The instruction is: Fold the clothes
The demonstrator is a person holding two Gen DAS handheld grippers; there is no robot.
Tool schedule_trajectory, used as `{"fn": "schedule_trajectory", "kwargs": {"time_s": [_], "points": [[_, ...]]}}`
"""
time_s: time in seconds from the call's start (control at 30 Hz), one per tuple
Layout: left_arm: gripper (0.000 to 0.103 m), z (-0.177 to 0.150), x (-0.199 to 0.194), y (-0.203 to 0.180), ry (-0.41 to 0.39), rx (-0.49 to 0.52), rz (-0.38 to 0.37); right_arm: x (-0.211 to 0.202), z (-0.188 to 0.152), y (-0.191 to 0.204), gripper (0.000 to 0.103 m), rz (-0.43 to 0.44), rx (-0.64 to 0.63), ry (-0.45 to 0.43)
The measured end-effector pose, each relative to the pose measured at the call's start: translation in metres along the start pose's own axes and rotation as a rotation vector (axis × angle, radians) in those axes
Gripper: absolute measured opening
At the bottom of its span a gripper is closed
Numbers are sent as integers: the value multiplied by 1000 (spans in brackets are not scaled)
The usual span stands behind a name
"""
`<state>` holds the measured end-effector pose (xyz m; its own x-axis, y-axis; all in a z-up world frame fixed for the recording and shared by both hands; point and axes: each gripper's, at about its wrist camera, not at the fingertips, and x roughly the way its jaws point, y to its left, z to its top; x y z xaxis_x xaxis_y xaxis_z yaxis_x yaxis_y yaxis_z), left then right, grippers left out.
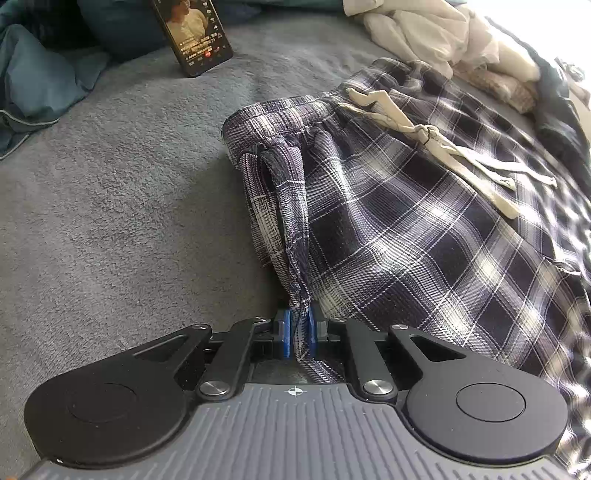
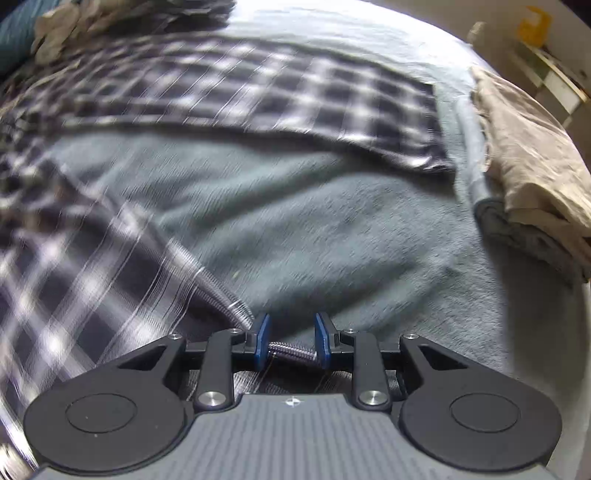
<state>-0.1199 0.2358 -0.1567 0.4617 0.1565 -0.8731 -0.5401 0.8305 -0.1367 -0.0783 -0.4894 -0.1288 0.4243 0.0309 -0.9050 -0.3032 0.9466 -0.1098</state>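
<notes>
While our left claw (image 1: 296, 334) pinches a bunched waistband corner of the soft, limp plaid pyjama trousers (image 1: 388, 229) spread on the bed (image 1: 110, 221), our right claw (image 2: 291, 341), parted and empty, should take a hem.

The trousers (image 1: 406, 206) lay on the bed (image 1: 110, 221). A phone (image 1: 192, 33) stood left of them. Crumpled clothes (image 1: 424, 33) lay behind them.

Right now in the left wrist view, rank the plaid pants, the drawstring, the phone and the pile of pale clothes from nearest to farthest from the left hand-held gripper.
1. Plaid pants: an edge is pinched in the left hand-held gripper.
2. Drawstring: lying on the pants' waistband, up and right.
3. Phone and pile of pale clothes: both far back, phone upper left, pile upper right; too close to call.
</notes>
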Motion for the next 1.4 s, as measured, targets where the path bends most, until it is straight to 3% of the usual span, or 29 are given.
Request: {"fn": "schedule_trajectory", "kwargs": {"time_s": [0.27,0.5,0.67,0.87,1.03,1.4], "points": [[11,-2,2,-4,0,7,10,-18,0,-3,28,26,-13,-65],[11,0,2,-4,2,6,6,-6,-4,18,28,38,-130,-8],[11,-1,3,-5,-2,7,9,0,-3,25,28,-7,-168,-10],[11,-1,3,-3,0,1,0,-12,6,10,28,89,-112,-24],[11,-1,3,-5,-3,4,8,-11,9,-3,28,41,-59,-32],[11,1,4,-9,1,4,11,-3,-6,12,28,27,-178,23]]}}
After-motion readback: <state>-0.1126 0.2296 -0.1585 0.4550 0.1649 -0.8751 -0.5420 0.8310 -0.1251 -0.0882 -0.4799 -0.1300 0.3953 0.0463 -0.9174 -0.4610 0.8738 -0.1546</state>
